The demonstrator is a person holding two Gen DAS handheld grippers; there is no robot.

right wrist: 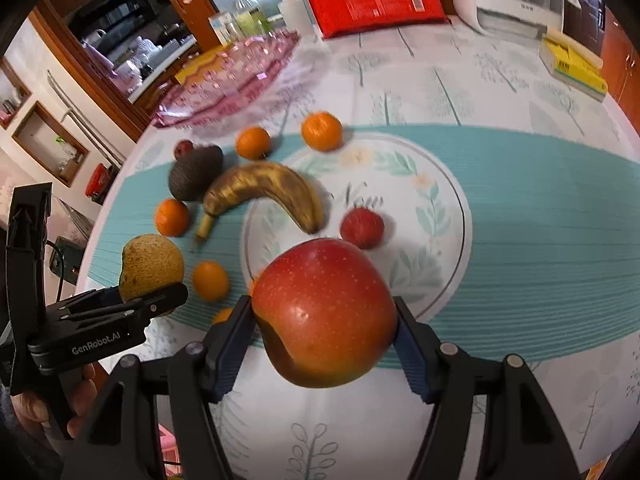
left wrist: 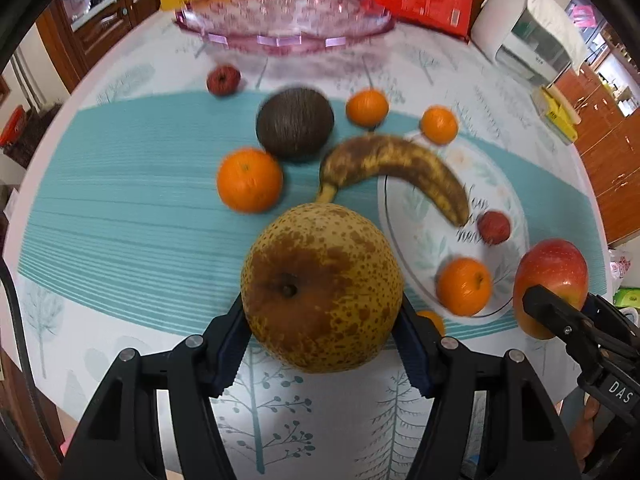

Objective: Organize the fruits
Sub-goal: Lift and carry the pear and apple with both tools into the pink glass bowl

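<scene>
Two fruits we hold lifted, the left hand-held gripper [left wrist: 322, 320] clamping a pear [left wrist: 322, 288], the right hand-held gripper [right wrist: 324, 332] an apple [right wrist: 324, 312], the pink bowl [left wrist: 280, 16] straight ahead across the bench [left wrist: 120, 200].

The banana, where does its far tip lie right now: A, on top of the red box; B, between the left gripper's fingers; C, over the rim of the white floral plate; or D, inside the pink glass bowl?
C: the banana curves from the teal mat onto the white floral plate, its tip ending near the small red fruit, while the pink glass bowl holds no fruit.
</scene>
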